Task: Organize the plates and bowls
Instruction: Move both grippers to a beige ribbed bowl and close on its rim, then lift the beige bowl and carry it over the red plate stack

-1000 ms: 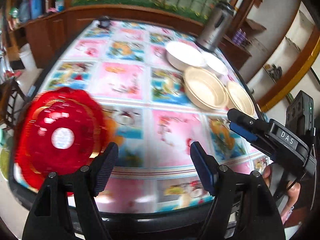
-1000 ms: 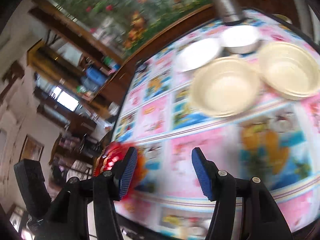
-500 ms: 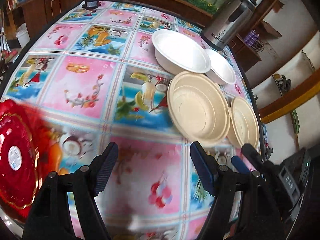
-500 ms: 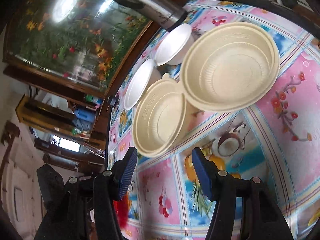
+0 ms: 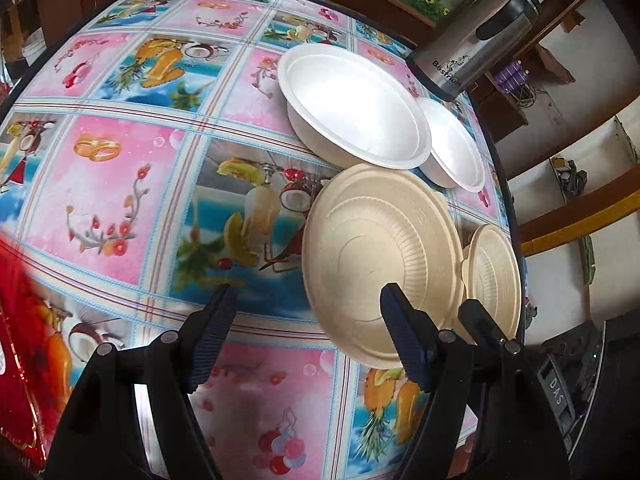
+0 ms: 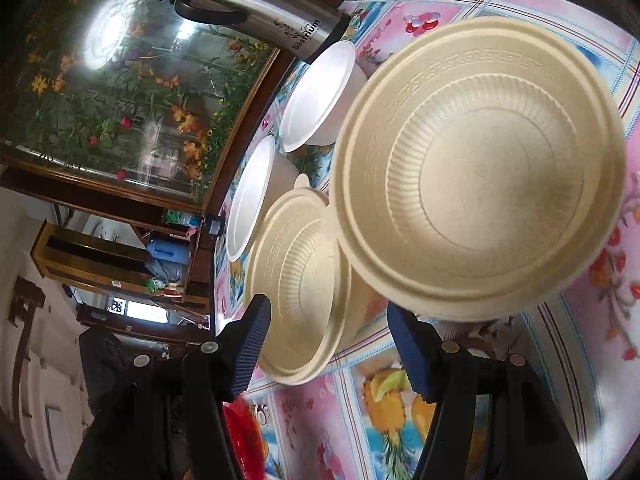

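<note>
Four disposable bowls, two beige [image 5: 380,256] and two white [image 5: 352,108], are sitting bunched along the table [image 5: 120,184] edge beside a steel flask [image 5: 476,36]; likely light, thin and easily crushed, best pinched at the rim. Left tongs [image 5: 304,320] and right tongs [image 6: 332,340] are hovering open, gripping nothing.

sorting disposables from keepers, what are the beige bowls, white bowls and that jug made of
Beige bowls: likely moulded plant-fibre pulp or matte plastic; dull surface, pressed ribs and rim pattern.
White bowls: probably foam or coated paper; smooth, thin-rimmed, with a soft sheen.
Jug: brushed stainless steel body that reflects light, with a black, plastic-looking handle and lid.
</note>
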Demonstrator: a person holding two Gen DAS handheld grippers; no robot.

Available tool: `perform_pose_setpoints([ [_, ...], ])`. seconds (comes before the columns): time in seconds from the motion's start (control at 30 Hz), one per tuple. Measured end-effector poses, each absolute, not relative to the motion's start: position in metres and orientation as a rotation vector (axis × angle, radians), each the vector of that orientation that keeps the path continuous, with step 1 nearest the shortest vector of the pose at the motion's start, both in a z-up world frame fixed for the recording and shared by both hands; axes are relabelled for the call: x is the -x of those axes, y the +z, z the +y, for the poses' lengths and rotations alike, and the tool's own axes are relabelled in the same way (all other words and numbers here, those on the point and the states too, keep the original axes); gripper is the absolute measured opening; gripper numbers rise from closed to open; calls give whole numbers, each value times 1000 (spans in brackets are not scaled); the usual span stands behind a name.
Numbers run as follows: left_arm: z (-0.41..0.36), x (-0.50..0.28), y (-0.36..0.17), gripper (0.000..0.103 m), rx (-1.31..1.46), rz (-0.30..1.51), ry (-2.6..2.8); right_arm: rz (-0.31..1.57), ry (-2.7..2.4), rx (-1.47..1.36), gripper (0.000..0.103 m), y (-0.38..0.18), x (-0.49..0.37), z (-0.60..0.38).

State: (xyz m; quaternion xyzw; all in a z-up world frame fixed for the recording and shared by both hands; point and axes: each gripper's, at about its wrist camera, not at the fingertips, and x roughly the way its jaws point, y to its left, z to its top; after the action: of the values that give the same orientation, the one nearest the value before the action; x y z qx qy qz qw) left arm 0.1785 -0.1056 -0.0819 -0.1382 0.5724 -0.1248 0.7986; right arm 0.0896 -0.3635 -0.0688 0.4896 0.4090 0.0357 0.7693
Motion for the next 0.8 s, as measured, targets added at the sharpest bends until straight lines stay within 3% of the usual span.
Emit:
perform_pose_setpoints([
  [0.2,-115,-187,-92,74,294,1245,-288,884,71,-1064,63,-75,-93,-363],
  [0.43,-118,-185,-94,72,276,1206,-287,879,56,-1040,53,-76,-95,-358],
  [0.57,-116,-184,-90,56,278,1169,-296,869,30,-1006,35,-74,-93,-356],
  [0.73,-118,-187,-103,20,296,1210,-325,858,16,-974,20,-72,-92,-353],
  [0.8,-116,-186,-106,15,315,1214,-332,848,22,-959,16,-71,-91,-351],
])
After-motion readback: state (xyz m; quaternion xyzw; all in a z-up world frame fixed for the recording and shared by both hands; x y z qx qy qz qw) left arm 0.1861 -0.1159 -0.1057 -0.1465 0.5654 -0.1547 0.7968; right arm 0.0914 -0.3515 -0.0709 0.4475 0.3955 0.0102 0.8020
